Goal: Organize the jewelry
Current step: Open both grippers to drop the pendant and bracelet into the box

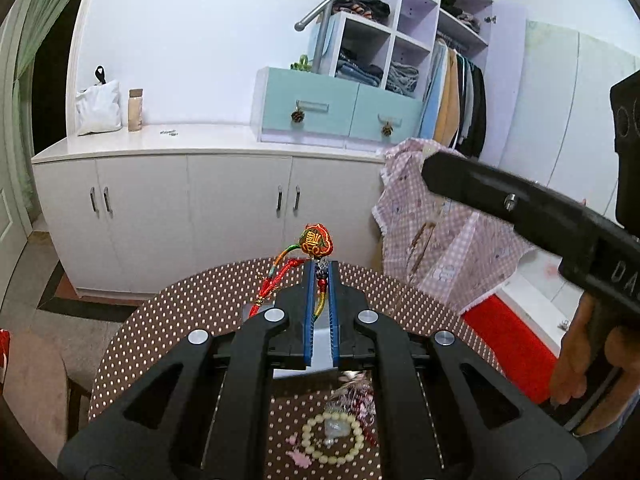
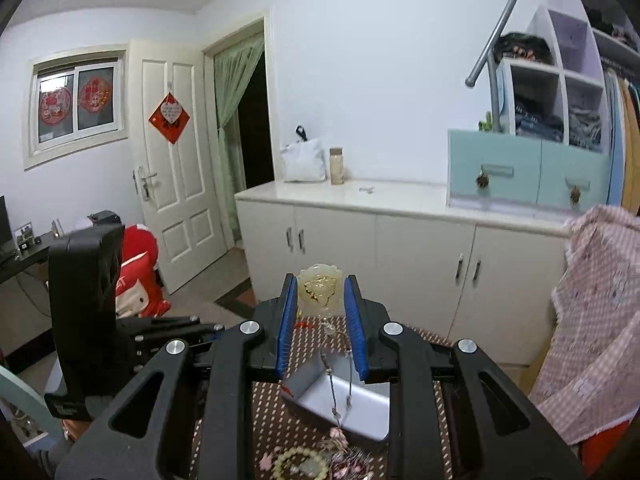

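My left gripper (image 1: 321, 266) is shut on the cord of a red embroidered charm necklace (image 1: 316, 241) and holds it above the round dotted table (image 1: 192, 304); its multicoloured cord (image 1: 276, 276) hangs to the left. My right gripper (image 2: 320, 280) is shut on a pale yellow jade pendant (image 2: 320, 288), whose beaded cord (image 2: 334, 376) dangles over a grey open box (image 2: 352, 400). A cream bead bracelet (image 1: 332, 436) lies on the table under my left gripper; it also shows in the right wrist view (image 2: 300, 464). The right gripper's body (image 1: 540, 216) shows in the left wrist view.
Small pink charms (image 1: 298, 454) and a clear packet (image 1: 352, 396) lie by the bracelet. A white cabinet (image 1: 192, 200) stands behind the table. A pink checked cloth (image 1: 448, 240) drapes on the right. A red cushion (image 2: 136, 268) sits at the left.
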The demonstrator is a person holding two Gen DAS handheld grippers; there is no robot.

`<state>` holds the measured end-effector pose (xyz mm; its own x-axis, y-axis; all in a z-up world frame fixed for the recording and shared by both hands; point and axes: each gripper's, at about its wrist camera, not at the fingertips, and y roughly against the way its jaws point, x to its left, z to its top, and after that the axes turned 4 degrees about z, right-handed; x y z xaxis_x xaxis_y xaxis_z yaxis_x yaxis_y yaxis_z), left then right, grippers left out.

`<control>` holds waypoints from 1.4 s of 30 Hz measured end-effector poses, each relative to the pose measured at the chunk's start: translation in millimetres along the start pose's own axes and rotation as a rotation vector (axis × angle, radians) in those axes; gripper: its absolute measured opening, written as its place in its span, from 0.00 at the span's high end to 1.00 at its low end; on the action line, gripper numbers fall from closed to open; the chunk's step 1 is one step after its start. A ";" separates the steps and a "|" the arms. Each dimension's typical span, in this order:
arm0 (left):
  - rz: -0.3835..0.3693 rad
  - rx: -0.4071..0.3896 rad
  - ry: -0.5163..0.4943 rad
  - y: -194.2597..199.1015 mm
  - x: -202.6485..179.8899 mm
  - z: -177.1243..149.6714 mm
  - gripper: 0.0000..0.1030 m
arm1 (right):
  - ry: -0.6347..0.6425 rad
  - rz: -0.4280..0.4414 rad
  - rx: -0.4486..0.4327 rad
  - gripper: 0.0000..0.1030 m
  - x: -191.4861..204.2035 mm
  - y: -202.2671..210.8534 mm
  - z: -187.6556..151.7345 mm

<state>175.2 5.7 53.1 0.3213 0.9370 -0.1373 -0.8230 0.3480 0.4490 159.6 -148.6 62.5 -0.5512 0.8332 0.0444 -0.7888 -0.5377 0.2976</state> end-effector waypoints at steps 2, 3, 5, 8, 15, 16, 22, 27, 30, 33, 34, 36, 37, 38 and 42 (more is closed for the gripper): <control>0.004 -0.006 -0.002 -1.8 0.1 5.1 0.94 | 0.010 -0.019 -0.017 0.79 -3.2 1.4 7.1; 0.003 -0.007 -0.002 -3.9 -0.5 8.7 0.94 | 0.014 -0.028 -0.023 0.79 -5.6 1.4 13.1; 0.003 -0.008 -0.001 -6.9 -0.5 11.7 0.94 | 0.018 -0.045 -0.040 0.79 -9.2 2.6 20.8; 0.009 0.006 -0.003 -16.5 -1.0 14.1 0.94 | 0.024 -0.059 -0.050 0.79 -13.7 1.0 30.1; 0.009 0.087 0.012 -53.4 3.9 5.7 0.94 | 0.006 -0.067 0.010 0.79 -22.5 -20.3 14.6; 0.011 0.099 0.014 -58.8 4.6 3.4 0.94 | -0.002 -0.065 0.029 0.79 -24.4 -26.4 7.1; 0.014 0.206 0.033 -93.6 12.5 -19.3 0.94 | -0.051 -0.051 0.148 0.79 -33.0 -57.3 -36.9; 0.019 0.251 0.043 -106.7 18.3 -34.5 0.93 | -0.094 -0.037 0.219 0.79 -37.5 -72.0 -65.5; 0.013 0.266 0.024 -107.0 16.1 -39.0 0.93 | -0.123 -0.032 0.253 0.78 -40.7 -77.5 -79.0; 0.020 0.283 0.023 -107.7 17.7 -41.7 0.93 | -0.160 -0.022 0.268 0.78 -45.2 -79.0 -85.8; 0.027 0.289 0.024 -108.1 18.7 -42.8 0.93 | -0.173 -0.019 0.273 0.78 -46.4 -78.9 -87.8; 0.041 0.304 0.028 -107.2 21.0 -45.5 0.93 | -0.196 -0.015 0.278 0.77 -49.1 -77.1 -89.7; 0.041 0.309 0.029 -106.4 21.6 -46.8 0.93 | -0.203 -0.013 0.276 0.77 -50.0 -75.5 -89.3; 0.040 0.310 0.030 -104.9 22.3 -48.8 0.93 | -0.207 -0.013 0.270 0.77 -50.4 -72.6 -88.7; 0.064 0.290 0.018 -94.3 21.6 -51.6 0.93 | -0.225 -0.007 0.249 0.69 -54.8 -61.0 -86.7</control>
<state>235.5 -5.3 -37.7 0.2631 0.9579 -0.1151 -0.6718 0.2675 0.6907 214.4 -172.7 -40.8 -0.4500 0.8594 0.2428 -0.6867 -0.5068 0.5212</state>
